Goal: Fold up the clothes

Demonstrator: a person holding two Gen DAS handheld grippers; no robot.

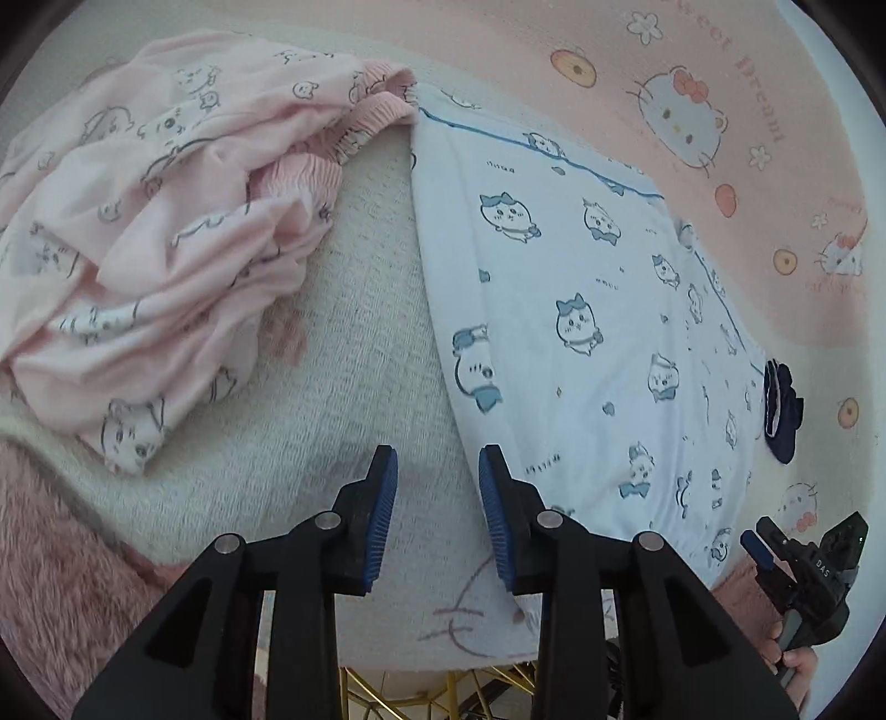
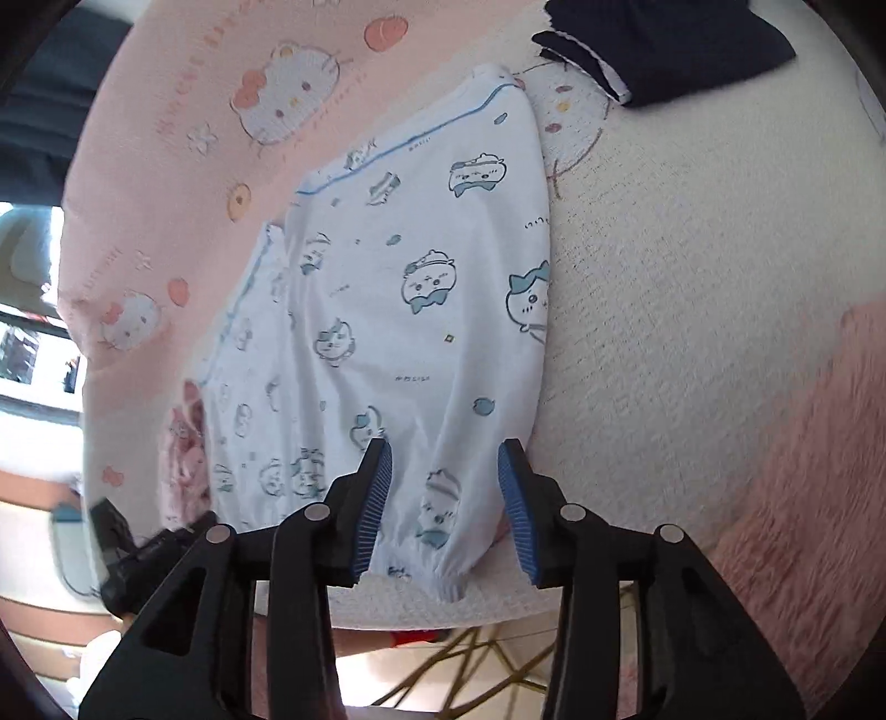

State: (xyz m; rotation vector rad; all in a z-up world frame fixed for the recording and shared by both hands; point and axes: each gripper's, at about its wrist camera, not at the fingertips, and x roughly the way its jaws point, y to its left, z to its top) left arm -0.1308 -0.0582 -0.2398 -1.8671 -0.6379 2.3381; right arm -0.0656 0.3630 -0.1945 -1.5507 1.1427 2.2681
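Left view: my left tongs are partly open, gripping nothing, over the cream surface. The white printed garment lies flat at 2 o'clock, the pink pile at 10. Right view: right tongs gape, empty, above the garment's gathered hem. It looks soft and floppy, so I'd pinch the corners. A navy item sits at 1 o'clock on the pink cat-print blanket.

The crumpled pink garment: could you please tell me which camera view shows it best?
The left wrist view: the crumpled pink garment lies there in full, left of the blue-printed garment. The right wrist view shows only a blurred pink sliver.
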